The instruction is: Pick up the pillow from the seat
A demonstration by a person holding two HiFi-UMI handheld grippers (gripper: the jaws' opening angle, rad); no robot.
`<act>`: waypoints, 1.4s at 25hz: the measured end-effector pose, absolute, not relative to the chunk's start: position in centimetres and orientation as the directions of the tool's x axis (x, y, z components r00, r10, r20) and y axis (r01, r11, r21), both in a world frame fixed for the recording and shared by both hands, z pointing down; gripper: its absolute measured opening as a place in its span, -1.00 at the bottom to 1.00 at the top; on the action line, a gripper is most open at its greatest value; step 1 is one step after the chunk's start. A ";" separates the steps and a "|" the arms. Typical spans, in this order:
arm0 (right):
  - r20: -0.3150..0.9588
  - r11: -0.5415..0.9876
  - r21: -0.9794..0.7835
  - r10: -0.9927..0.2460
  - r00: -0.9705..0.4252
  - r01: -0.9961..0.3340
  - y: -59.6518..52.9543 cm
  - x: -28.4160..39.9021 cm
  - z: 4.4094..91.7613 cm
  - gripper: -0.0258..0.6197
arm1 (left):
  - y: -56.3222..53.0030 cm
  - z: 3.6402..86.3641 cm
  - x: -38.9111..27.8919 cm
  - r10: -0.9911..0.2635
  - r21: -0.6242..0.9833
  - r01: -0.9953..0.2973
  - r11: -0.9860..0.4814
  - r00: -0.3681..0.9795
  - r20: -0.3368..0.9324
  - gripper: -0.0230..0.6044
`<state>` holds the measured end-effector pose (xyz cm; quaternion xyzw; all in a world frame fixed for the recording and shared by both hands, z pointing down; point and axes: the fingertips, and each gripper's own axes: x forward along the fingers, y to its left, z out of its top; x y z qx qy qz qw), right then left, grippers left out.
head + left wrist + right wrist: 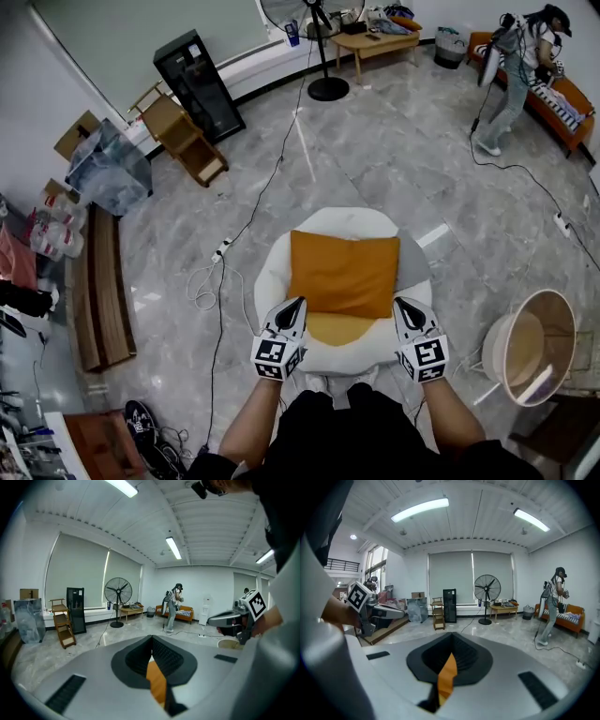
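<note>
An orange pillow (pixel 342 270) lies on a round white seat (pixel 277 258) just in front of me. In the head view my left gripper (pixel 297 303) sits at the pillow's near left corner and my right gripper (pixel 398 302) at its near right corner. In the left gripper view the jaws of the left gripper (pixel 151 639) are closed, with a strip of orange pillow fabric (pixel 157 682) pinched between them. The right gripper (pixel 451 637) shows the same, its jaws closed on a strip of the pillow (pixel 447 677). A paler orange cushion (pixel 339 329) shows under the pillow's near edge.
A round tub-shaped stool (pixel 532 348) stands right of the seat. Cables and a power strip (pixel 221 251) trail on the floor to the left. Farther off are a standing fan (pixel 327 86), a black cabinet (pixel 200 84), a wooden shelf (pixel 184 139) and a person (pixel 511 75) by an orange sofa (pixel 561 101).
</note>
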<state>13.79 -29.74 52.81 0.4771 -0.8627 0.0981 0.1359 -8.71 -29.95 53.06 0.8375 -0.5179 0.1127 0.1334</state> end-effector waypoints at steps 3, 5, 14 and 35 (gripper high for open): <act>0.363 0.521 -0.091 -0.776 -0.515 -0.849 -31.3 13.9 54.8 -0.90 | -31.5 55.5 -9.2 -0.819 0.080 -0.901 -0.426 0.422 0.389 -0.89; 0.393 0.498 -0.142 -0.765 -0.511 -0.855 -31.9 13.7 57.0 -0.90 | -32.0 57.3 -9.9 -0.806 0.077 -0.906 -0.417 0.408 0.428 -0.89; 0.509 0.382 -0.222 -0.739 -0.441 -0.897 -35.1 12.7 67.5 -0.88 | -34.9 67.6 -13.6 -0.754 0.097 -0.929 -0.357 0.348 0.557 -0.61; 0.738 0.135 -0.343 -0.574 -0.355 -0.930 -41.7 17.1 98.0 0.91 | -41.6 95.9 -19.7 -0.575 0.185 -0.953 -0.240 0.293 0.764 0.97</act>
